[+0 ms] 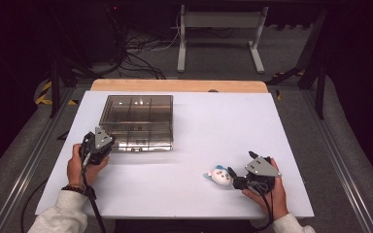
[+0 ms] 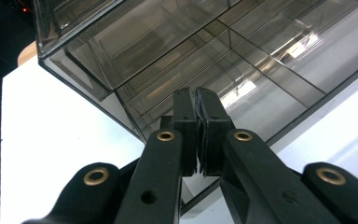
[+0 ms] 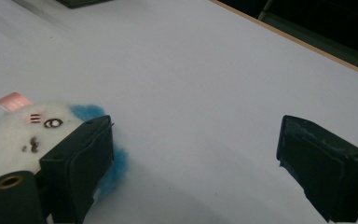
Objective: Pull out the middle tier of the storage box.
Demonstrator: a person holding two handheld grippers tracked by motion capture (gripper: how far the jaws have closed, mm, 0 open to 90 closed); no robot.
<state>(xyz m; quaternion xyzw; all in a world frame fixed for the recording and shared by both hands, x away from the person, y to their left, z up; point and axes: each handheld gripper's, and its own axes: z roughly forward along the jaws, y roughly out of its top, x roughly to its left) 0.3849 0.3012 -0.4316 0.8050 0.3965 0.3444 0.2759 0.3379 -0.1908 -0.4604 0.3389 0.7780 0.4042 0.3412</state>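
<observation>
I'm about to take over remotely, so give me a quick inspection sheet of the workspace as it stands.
Surface: white table, wooden strip at far edge.
Job's things: smoky clear compartment box; white-and-blue plush toy.
Clutter: nothing seen.
Grippers: left claw shut, at the box's near edge; right claw open, plush outside one jaw, not between them.
Cables: a lead trails from each claw; tangle on floor behind.
Surroundings: dark room, grey floor, white stand.

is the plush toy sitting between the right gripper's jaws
No, the plush toy lies outside the open right gripper, beside one jaw, with bare table between the jaws.
</observation>
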